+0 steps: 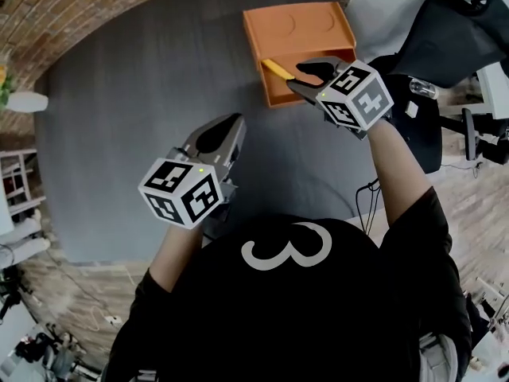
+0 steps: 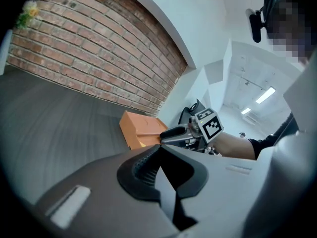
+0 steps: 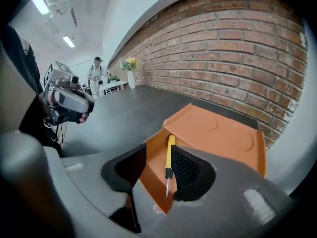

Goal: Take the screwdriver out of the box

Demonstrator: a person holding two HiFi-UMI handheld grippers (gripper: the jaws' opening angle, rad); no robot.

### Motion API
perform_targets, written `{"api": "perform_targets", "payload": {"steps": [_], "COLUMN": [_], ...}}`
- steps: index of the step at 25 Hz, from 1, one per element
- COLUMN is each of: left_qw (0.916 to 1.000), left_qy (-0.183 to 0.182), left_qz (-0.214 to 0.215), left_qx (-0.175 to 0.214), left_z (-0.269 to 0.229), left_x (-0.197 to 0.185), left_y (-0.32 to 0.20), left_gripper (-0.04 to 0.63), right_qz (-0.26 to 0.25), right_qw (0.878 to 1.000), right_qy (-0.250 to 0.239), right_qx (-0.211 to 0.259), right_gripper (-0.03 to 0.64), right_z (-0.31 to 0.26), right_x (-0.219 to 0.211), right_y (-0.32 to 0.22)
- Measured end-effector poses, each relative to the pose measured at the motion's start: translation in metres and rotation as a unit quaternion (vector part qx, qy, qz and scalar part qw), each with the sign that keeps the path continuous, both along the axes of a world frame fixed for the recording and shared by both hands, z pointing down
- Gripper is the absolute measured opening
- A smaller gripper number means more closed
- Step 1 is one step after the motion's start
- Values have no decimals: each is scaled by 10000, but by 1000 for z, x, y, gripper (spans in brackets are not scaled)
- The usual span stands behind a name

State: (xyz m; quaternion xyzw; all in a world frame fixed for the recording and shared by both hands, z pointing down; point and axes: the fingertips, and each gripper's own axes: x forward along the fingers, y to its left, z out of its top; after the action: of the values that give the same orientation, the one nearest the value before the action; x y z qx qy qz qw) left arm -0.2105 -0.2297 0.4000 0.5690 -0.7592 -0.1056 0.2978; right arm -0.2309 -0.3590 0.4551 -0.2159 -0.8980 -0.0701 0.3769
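I see a red brick wall (image 3: 237, 38) curving across the top of the right gripper view, and plain white wall (image 2: 198, 24) rising above it in the left gripper view. Below me spreads a dark grey surface (image 1: 143, 118). A white vase (image 1: 24, 100) stands at the head view's left edge, and a black chair (image 1: 453, 30) is at its upper right. Strip lights (image 2: 266, 95) glow on the far ceiling.

Surroundings. A dark grey tabletop (image 1: 143, 118) runs up to a curved red brick wall (image 3: 237, 38). At the wall's far end a white vase (image 3: 131, 77) of yellow flowers (image 3: 130, 62) stands beside a low white table (image 3: 112, 86), near a person (image 3: 94, 72) in the background. Ceiling strip lights (image 3: 41, 3) are lit overhead. A black office chair (image 1: 449, 30) is by the tabletop's right edge.
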Motion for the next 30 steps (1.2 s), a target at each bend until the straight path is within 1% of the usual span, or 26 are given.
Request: {"api": "perform_targets", "payload": {"steps": [5, 8, 12, 15, 20, 23, 30], "left_qw": [9998, 9993, 9992, 9989, 9983, 9977, 9973], "left_qy": [26, 71, 77, 110, 134, 188, 276], "left_qz": [-189, -346, -376, -453, -560, -641, -642], "left_qx": [116, 137, 95, 50, -61, -96, -219], "left_z": [0, 3, 7, 11, 18, 22, 31], "left_x": [-9, -15, -15, -17, -18, -20, -20], "left_y": [4, 8, 9, 16, 24, 26, 25], "left_gripper": [14, 14, 15, 14, 15, 14, 15], "right_qz": [-41, -121, -133, -237, -246, -239, -204], "right_qw": [9976, 9957, 9925, 9895, 9872, 9875, 9886], "right_qy": [655, 831, 1085, 1257, 1364, 1330, 1309], "right_qx": [199, 380, 552, 678, 794, 806, 720], "right_gripper": [161, 161, 160, 158, 129, 86, 83], "right_z": [41, 56, 69, 81, 92, 91, 90], "right_x": [-7, -15, -24, -25, -26, -28, -29], "right_y": [-4, -5, -12, -11, -13, -16, -16]}}
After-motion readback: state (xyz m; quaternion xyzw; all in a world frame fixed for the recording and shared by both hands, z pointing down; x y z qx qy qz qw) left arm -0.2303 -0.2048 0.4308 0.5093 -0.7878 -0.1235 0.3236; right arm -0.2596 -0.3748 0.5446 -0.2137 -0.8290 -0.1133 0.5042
